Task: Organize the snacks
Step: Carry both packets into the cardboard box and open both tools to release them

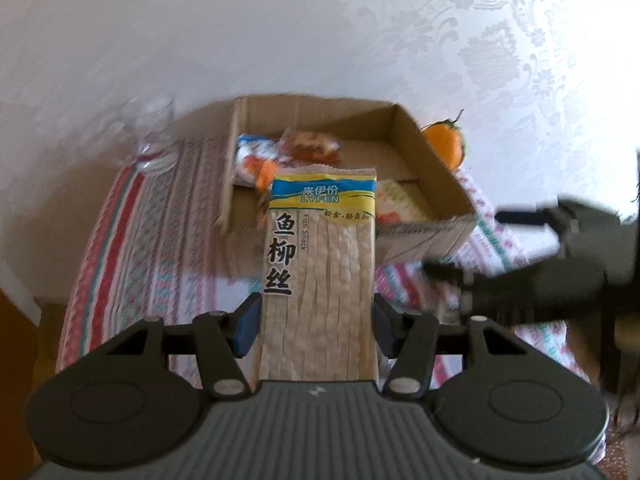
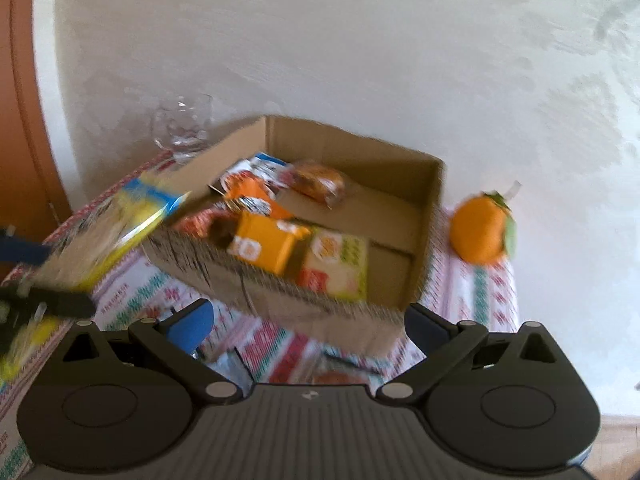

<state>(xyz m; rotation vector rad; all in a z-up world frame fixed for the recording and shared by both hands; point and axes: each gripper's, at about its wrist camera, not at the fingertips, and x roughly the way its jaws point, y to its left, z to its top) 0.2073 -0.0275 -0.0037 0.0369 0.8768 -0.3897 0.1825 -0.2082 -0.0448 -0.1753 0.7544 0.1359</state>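
Cardboard box (image 2: pixel 424 216): open-topped, set toward the far edge of the patterned tablecloth (image 1: pixel 160 216), already holding several snack packets.

Fish snack pack (image 1: pixel 320 264): clamped flat between the jaws of the left gripper (image 1: pixel 316 328), raised short of the box's near wall, its top edge just reaching over it.

Right gripper (image 2: pixel 308 328): jaws wide apart, holding nothing, near the box's front wall.

Step judged: carrying the pack to the box. Next move likely needs lift over the near wall, then release.

Open room: bare floor at the box's far right corner. Glass (image 1: pixel 154 136) stands by its left wall, orange fruit (image 2: pixel 484 228) by its right; both deserve clearance.
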